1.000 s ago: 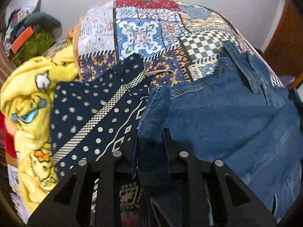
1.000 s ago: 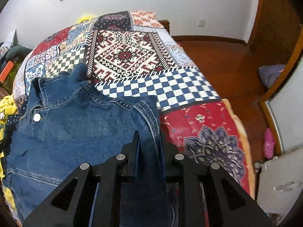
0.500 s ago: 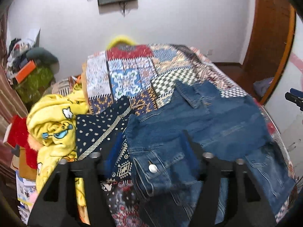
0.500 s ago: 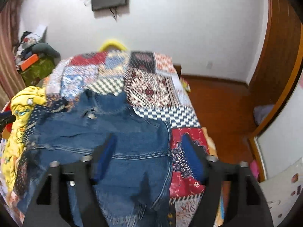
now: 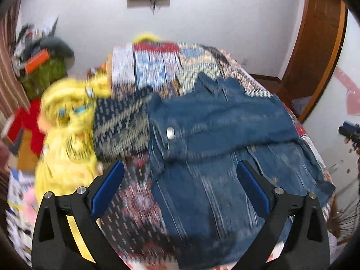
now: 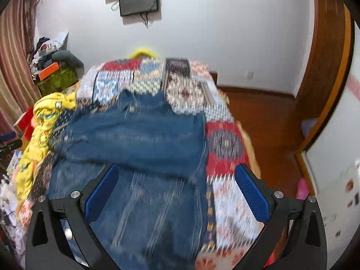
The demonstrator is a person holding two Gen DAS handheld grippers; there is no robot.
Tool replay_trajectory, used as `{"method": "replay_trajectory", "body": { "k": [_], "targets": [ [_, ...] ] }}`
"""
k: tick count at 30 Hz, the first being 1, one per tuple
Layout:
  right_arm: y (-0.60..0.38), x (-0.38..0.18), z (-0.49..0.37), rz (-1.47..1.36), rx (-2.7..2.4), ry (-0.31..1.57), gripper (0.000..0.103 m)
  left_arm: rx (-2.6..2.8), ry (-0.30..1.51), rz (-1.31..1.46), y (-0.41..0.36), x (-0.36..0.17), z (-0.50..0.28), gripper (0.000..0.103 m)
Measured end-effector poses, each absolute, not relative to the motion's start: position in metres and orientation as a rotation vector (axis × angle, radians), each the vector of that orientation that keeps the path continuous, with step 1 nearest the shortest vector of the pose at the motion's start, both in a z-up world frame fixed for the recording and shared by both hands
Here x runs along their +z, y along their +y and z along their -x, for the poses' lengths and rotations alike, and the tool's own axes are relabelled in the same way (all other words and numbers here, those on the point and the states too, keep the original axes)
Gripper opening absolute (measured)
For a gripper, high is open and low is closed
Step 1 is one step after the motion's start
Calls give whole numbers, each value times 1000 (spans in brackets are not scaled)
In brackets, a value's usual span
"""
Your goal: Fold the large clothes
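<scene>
Lying flat on the patchwork bedspread (image 6: 227, 148), the denim jacket (image 6: 139, 135) has its top part folded down over the lower. Left gripper (image 5: 180, 187) and right gripper (image 6: 176, 185) both opening, jaws spread wide, nothing between them, raised clear of the denim

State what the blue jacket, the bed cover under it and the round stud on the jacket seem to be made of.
Blue jacket: looks like denim, matte mid-blue with paler faded streaks and a stiff collar.
Bed cover: seemingly printed woven or quilted cloth, matte, in many-coloured patchwork squares; blur hides the weave.
Round stud: probably metal, since it shows as a small bright silvery glint against the cloth.
</scene>
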State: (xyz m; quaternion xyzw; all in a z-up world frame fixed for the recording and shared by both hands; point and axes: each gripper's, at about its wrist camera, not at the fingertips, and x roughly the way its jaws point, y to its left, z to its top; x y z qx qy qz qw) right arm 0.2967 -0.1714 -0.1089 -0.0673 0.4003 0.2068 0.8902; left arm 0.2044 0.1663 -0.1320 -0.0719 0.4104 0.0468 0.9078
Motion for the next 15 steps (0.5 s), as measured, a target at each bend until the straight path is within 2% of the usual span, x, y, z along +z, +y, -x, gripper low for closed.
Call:
{"method": "replay_trajectory", "body": {
  "k": [10,15],
  "targets": [
    [-237,-200,-274,-151,334,1166,102,81,1045,411,179,-224,-153,101],
    [-248,-216,-265,-195,325,1226,101,43,1113,532,174,-255,-142,100]
  ]
}}
